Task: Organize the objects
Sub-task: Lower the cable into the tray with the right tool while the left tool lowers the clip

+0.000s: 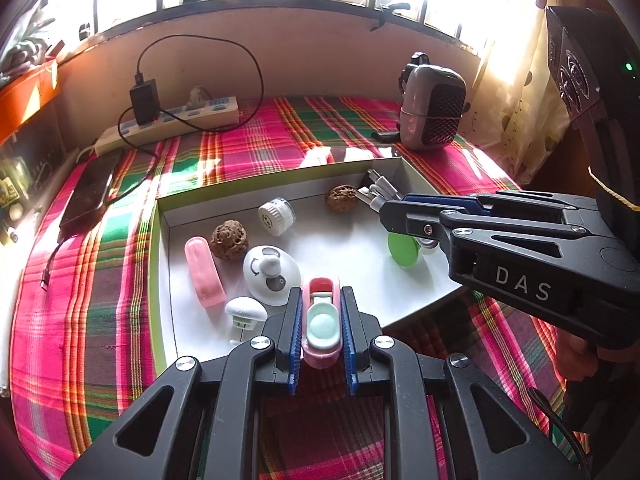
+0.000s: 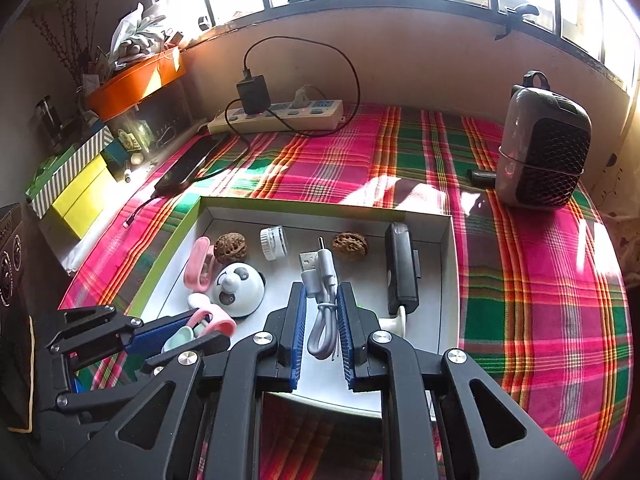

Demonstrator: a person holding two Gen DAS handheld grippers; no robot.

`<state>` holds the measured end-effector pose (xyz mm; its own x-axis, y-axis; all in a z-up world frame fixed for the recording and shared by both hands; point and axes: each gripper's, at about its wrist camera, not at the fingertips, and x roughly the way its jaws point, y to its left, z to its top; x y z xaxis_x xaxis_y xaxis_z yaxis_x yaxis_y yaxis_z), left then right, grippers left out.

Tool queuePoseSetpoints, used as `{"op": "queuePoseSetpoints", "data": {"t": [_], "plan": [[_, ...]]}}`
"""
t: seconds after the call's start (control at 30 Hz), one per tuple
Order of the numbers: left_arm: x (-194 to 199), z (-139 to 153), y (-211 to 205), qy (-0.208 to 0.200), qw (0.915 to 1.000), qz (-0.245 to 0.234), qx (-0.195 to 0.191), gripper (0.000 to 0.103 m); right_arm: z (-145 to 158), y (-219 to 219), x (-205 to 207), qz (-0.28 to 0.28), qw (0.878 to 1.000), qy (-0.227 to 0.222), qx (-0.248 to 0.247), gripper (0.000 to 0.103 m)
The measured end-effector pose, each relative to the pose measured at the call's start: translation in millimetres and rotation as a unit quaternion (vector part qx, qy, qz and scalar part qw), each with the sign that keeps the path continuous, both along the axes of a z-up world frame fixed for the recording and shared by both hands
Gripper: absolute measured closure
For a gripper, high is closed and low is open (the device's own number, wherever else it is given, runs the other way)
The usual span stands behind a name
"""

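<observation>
"DAS" printed on right gripper [image 1: 386, 204], pinching grey USB cable [image 2: 322, 300]; left gripper [image 1: 320, 320] pinching pink clip [image 1: 321, 320] over white tray [image 1: 360, 240]; panda toy [image 1: 270, 274], walnuts nearby

Woven plaid cloth [image 2: 520, 280] lies matt; the white tray [image 2: 450, 264] looks like smooth card; at its 11 o'clock, rough, wrinkled walnuts [image 1: 229, 239].
</observation>
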<state>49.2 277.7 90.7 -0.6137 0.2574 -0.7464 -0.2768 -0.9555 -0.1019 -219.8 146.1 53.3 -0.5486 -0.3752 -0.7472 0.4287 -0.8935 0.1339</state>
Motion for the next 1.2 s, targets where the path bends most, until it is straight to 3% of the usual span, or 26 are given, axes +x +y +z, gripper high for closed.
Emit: {"op": "queuePoseSetpoints", "data": {"t": [1.2], "plan": [[-24.3,-21.5,16.0,-0.019,0.9996,-0.023,0.001,0.087,-25.2,-14.2,-36.1,0.032,0.999,-0.041,0.013,0.086]]}}
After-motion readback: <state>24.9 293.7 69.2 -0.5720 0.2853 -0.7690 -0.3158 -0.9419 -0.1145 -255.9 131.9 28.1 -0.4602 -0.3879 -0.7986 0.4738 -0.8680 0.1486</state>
